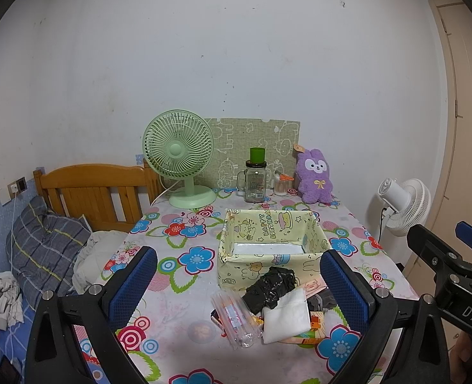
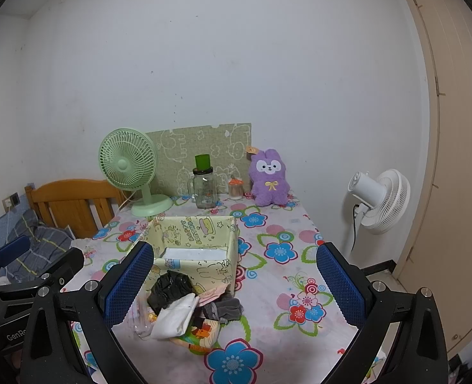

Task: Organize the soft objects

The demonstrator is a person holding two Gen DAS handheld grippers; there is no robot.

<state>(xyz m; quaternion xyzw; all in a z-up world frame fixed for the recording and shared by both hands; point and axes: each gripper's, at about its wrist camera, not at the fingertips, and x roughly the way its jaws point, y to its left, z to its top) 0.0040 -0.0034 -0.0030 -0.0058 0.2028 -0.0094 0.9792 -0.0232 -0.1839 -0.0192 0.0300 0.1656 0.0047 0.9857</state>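
The left gripper (image 1: 237, 283) hangs above the near edge of the table (image 1: 172, 291), its two blue-padded fingers (image 1: 130, 284) spread wide apart with nothing between them, pointing toward the far wall. The right gripper (image 2: 234, 283) is held level beside it, just as wide apart and empty; in the left view its black body shows at the right edge with the letters "DAS" on it, and in the right view the left one's body reads "GenR", the rest cut off.

Just ahead of both lies the pile of soft things. A black crumpled plastic bag (image 1: 269, 288) sits at its top, touching the near wall of the box (image 1: 236, 270). Against the bag leans a white folded cloth (image 1: 287, 318), its long axis running from the bag down toward the camera. Left of it a clear plastic packet (image 1: 232, 318) lies with its long axis running from the box toward the near edge. A grey sock (image 2: 224, 308) is bunched at the right of the pile, and a colourful printed pack (image 2: 200, 334) lies underneath.

The box is open-topped, pale yellow with cartoon drawings, and "HAPPY BIRTHDAY" is printed on its inner far wall; its floor shows white.

Further back stand a green desk fan (image 1: 180, 160), a glass jar (image 1: 255, 184) with a green cup on its lid, and a purple plush rabbit (image 1: 314, 176), upright and facing the cameras. A white fan (image 2: 380, 201) stands off the table to the right
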